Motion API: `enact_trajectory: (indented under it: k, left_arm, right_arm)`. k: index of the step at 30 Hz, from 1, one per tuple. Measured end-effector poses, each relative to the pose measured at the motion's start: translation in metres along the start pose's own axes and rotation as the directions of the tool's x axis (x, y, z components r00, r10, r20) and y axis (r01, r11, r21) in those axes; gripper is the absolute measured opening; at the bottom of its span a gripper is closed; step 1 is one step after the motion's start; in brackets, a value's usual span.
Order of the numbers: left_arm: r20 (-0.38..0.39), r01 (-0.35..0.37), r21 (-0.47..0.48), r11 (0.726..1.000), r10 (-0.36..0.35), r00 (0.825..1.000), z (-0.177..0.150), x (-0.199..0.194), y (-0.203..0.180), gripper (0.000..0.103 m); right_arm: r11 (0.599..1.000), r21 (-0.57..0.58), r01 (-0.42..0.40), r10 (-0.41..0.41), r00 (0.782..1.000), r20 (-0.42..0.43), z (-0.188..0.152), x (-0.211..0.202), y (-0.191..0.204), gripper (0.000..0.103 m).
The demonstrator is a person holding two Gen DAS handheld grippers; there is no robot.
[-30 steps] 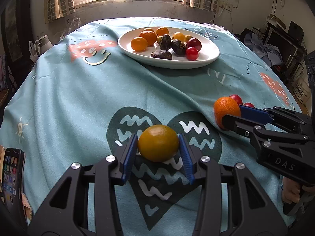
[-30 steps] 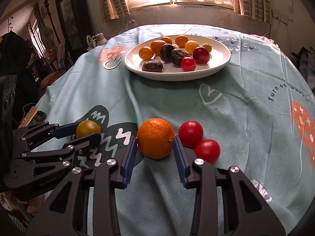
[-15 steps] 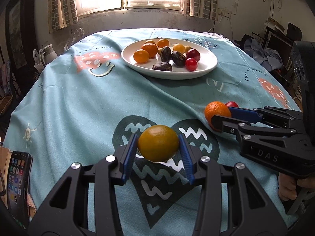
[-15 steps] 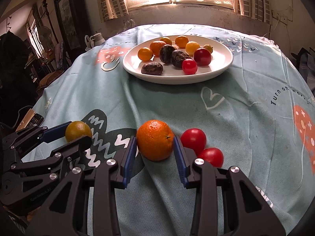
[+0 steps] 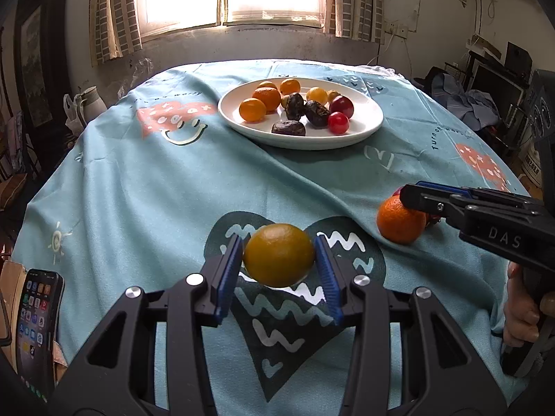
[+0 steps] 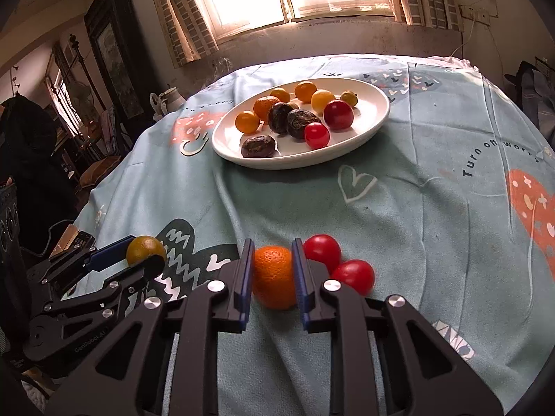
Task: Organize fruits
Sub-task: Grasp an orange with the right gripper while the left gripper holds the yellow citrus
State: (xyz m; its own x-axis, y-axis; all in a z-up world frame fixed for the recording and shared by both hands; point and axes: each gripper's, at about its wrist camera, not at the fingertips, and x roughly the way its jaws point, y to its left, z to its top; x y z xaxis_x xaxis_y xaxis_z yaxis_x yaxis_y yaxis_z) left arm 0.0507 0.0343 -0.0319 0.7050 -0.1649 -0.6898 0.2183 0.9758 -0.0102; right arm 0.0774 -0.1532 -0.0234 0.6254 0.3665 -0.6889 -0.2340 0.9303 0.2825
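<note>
My left gripper (image 5: 279,254) is shut on a yellow-green citrus (image 5: 279,254) and holds it just above the teal tablecloth. My right gripper (image 6: 272,272) is shut on an orange mandarin (image 6: 274,277); in the left wrist view the mandarin (image 5: 399,220) shows at the right. Two red tomatoes (image 6: 322,251) (image 6: 353,275) lie on the cloth right of the mandarin. A white plate (image 5: 364,128) at the far middle holds several oranges, dark fruits and red tomatoes; it also shows in the right wrist view (image 6: 374,118).
A phone (image 5: 36,319) stands at the near left table edge. A white jug (image 5: 92,104) stands beyond the far left edge. The cloth (image 6: 416,208) is wrinkled between plate and grippers. Furniture and clutter stand to the right of the table.
Both grippers have risen and tilted up with their fruits. The right jaws have closed tighter on the mandarin, which sits lower in view.
</note>
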Motion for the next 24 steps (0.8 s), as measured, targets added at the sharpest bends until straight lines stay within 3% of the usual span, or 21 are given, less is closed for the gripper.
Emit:
enact_trajectory:
  k: [4, 6, 7, 8, 12, 14, 16, 18, 22, 23, 24]
  left_arm:
    - [0.013, -0.025, 0.021, 0.999, 0.025, 1.0, 0.001, -0.001, -0.003, 0.039]
    - [0.008, -0.021, 0.017, 1.0, 0.021, 1.0, 0.001, 0.0, -0.002, 0.039]
    - [0.007, -0.018, 0.014, 1.0, 0.018, 1.0, 0.002, 0.0, -0.001, 0.039]
    - [0.005, -0.015, 0.013, 1.0, 0.015, 1.0, 0.002, 0.0, -0.001, 0.039]
    - [0.001, -0.002, 0.026, 1.0, 0.002, 1.0, 0.001, 0.002, -0.003, 0.04]
    - [-0.004, 0.009, 0.033, 0.999, -0.008, 1.0, 0.001, 0.002, -0.005, 0.043]
    - [-0.017, 0.019, 0.032, 0.999, -0.018, 1.0, 0.001, 0.005, -0.005, 0.051]
    - [-0.044, 0.031, 0.03, 0.999, -0.03, 0.999, 0.001, 0.01, -0.005, 0.069]
    - [-0.066, 0.063, 0.055, 0.996, -0.06, 0.996, 0.0, 0.014, -0.011, 0.068]
    - [-0.074, 0.085, 0.059, 0.995, -0.08, 0.994, -0.001, 0.015, -0.012, 0.062]
    - [-0.081, 0.117, 0.064, 0.991, -0.112, 0.99, -0.001, 0.015, -0.014, 0.047]
  right_arm:
    - [1.0, -0.03, -0.006, 0.006, 1.0, -0.018, 0.0, -0.002, 0.002, 0.019]
    - [0.999, -0.019, -0.031, 0.03, 0.999, -0.029, -0.002, -0.005, 0.0, 0.034]
    - [1.0, -0.019, -0.023, 0.022, 0.999, -0.032, -0.005, -0.005, -0.001, 0.05]
    - [1.0, -0.02, -0.005, 0.005, 0.999, -0.035, -0.008, -0.004, -0.001, 0.051]
    - [0.998, -0.062, 0.009, -0.015, 0.995, -0.094, -0.013, 0.011, 0.005, 0.051]
    - [0.997, -0.069, 0.026, -0.034, 0.992, -0.124, -0.014, 0.019, 0.007, 0.044]
    - [0.999, -0.036, 0.014, -0.018, 0.993, -0.114, -0.013, 0.019, 0.001, 0.038]
    - [1.0, -0.013, 0.001, -0.003, 0.993, -0.115, -0.012, 0.02, -0.003, 0.037]
    - [1.0, -0.017, 0.002, -0.004, 0.994, -0.111, -0.013, 0.018, -0.003, 0.036]
    - [1.0, -0.011, -0.002, 0.001, 0.994, -0.109, -0.013, 0.018, -0.004, 0.035]
    - [1.0, -0.009, -0.004, 0.003, 0.994, -0.106, -0.012, 0.017, -0.004, 0.035]
